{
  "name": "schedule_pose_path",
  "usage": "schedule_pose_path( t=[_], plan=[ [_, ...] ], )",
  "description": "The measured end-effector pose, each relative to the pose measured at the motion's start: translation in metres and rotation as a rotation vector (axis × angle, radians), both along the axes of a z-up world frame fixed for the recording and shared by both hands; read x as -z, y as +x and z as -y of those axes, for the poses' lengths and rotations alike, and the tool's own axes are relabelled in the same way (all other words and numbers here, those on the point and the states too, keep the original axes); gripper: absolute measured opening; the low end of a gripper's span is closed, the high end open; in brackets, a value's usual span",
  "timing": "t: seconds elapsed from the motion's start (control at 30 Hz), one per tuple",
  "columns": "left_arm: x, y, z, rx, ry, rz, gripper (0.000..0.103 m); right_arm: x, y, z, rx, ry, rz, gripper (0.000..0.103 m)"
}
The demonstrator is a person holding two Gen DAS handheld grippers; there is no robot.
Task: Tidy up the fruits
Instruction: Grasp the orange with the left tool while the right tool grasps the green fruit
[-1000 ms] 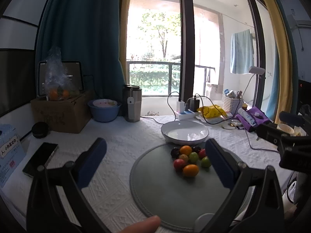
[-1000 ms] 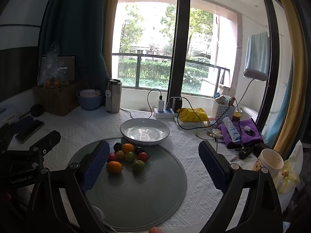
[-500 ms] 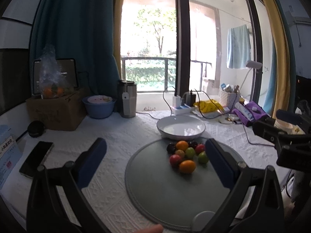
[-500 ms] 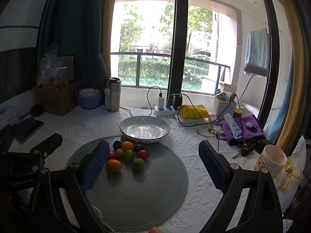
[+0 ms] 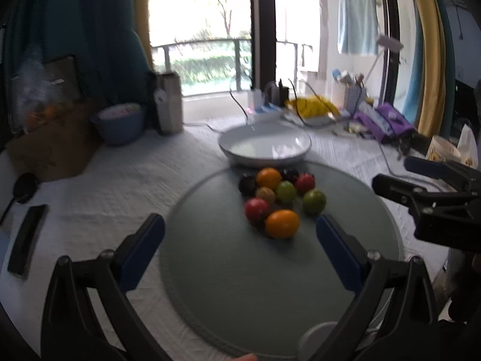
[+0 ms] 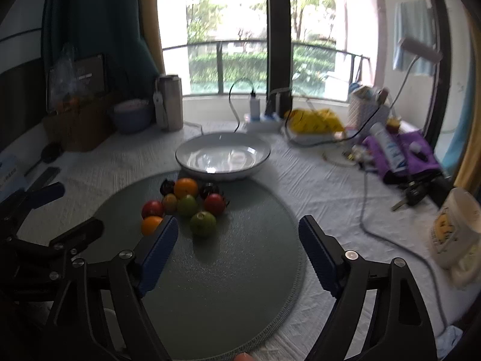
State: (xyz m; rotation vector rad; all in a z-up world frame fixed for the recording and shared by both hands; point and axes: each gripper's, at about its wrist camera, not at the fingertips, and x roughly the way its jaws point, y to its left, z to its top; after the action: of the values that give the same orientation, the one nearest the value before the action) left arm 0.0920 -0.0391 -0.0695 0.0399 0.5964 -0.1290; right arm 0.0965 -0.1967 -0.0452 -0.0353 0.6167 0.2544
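The small round fruits (image 6: 186,203), red, green, orange and dark, are heaped on the round grey-green mat (image 6: 234,270), just in front of the wide white bowl (image 6: 222,158). A nudged neighbour could be sent rolling across the mat if one fruit is pinched off-centre, since the pile is touching. The right tool (image 6: 237,242), empty, has just been narrowing; the left tool (image 5: 240,240) is held wide apart, empty. The worktop (image 6: 315,186) is covered in white textured cloth, with clutter by the window.

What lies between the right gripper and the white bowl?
In the right wrist view, the fruit pile on the grey mat lies between the open right gripper and the white bowl.
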Motion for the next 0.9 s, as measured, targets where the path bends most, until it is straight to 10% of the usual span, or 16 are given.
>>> schedule_pose_path(
  t=[0.23, 0.5, 0.9],
  plan=[
    [0.023, 0.043, 0.01, 0.059, -0.085, -0.174, 0.1, 0.021, 0.031, -0.006, -0.098, 0.01, -0.09, 0.068],
    [0.041, 0.066, 0.015, 0.082, -0.143, -0.294, 0.056, 0.038, 0.056, -0.016, -0.202, 0.019, -0.175, 0.062],
    [0.047, 0.071, 0.019, 0.103, -0.154, -0.333, 0.035, 0.057, 0.074, -0.03, -0.282, 0.025, -0.259, 0.048]
  ],
)
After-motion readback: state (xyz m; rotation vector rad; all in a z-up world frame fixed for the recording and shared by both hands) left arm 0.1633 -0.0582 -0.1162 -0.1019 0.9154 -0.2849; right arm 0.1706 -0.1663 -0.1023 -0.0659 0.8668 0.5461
